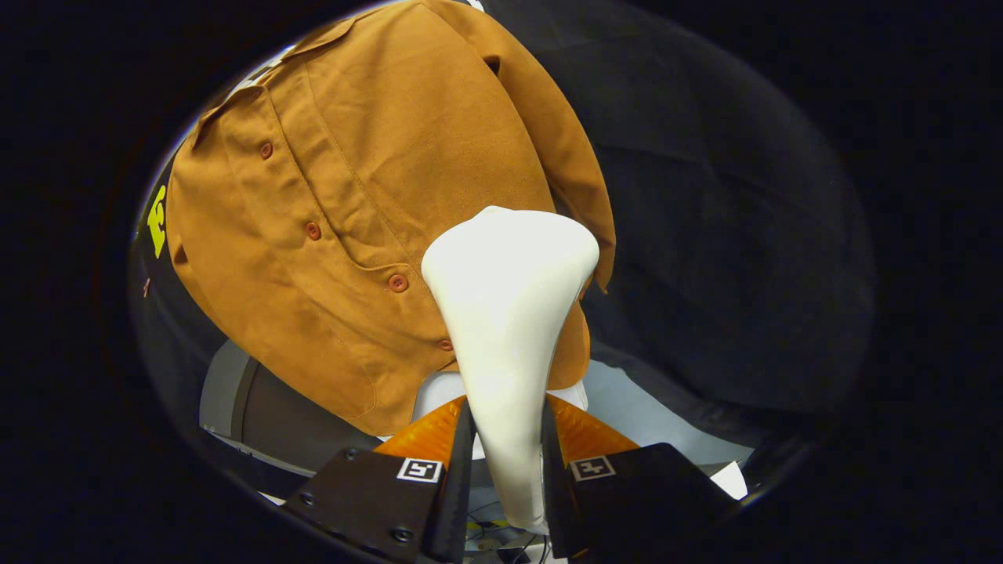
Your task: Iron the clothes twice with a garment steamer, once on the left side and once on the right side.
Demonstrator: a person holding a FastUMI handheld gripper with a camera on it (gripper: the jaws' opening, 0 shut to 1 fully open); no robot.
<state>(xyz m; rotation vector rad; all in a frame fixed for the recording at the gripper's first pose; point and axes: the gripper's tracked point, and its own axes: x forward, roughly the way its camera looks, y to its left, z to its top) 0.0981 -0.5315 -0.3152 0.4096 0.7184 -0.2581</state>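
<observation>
The white plastic garment steamer (508, 313), clamped by its handle between both fingers of the gripper (505, 462), points its long axis straight ahead with its flared head against the hanging tan buttoned cotton shirt (353, 196), beside the button placket.

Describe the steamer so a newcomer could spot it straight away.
Start at the big brown button-front shirt hanging against the dark booth wall. In front of its lower hem rises the garment steamer, its narrow handle clamped between the gripper fingers and its head flaring wide against the cloth. It is the only smooth, cream-white thing, unlike the stitched brown fabric behind it.
</observation>
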